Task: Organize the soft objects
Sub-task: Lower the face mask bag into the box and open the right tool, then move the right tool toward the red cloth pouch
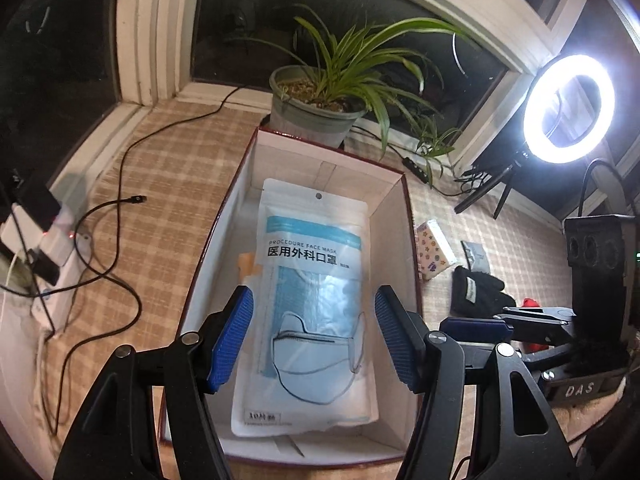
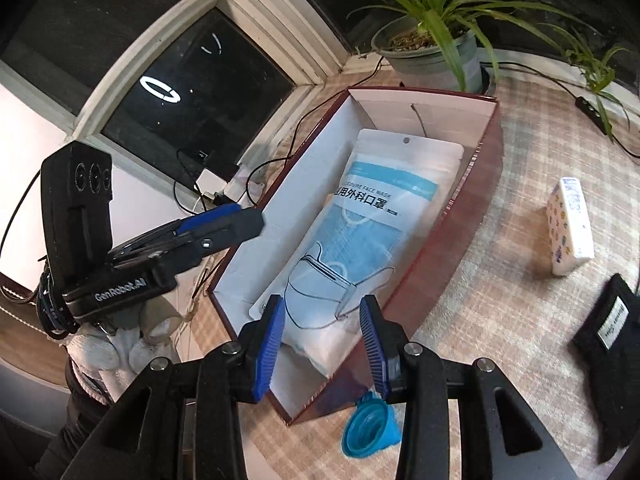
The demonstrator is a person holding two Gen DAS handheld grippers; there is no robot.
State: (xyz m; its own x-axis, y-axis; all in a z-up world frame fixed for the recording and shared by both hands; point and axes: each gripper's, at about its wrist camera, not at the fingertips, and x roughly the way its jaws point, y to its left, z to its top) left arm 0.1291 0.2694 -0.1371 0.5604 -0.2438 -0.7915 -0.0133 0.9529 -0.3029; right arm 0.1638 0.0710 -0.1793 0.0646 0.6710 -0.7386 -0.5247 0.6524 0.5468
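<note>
A clear pack of blue face masks [image 1: 316,304] lies flat inside the open red box [image 1: 400,216] with white walls; it also shows in the right wrist view [image 2: 360,232], in the box [image 2: 452,240]. My left gripper [image 1: 314,334] is open and empty, hovering over the pack's lower half. My right gripper [image 2: 322,340] is open and empty above the box's near corner. A patterned tissue pack [image 1: 434,254] [image 2: 570,226] and black gloves [image 1: 474,292] [image 2: 612,320] lie on the checked cloth right of the box.
A potted plant [image 1: 312,108] stands behind the box by the window. Cables and a power strip [image 1: 44,248] lie at left. A ring light [image 1: 568,104] stands at right. A blue collapsible cup [image 2: 370,430] lies by the box's near corner.
</note>
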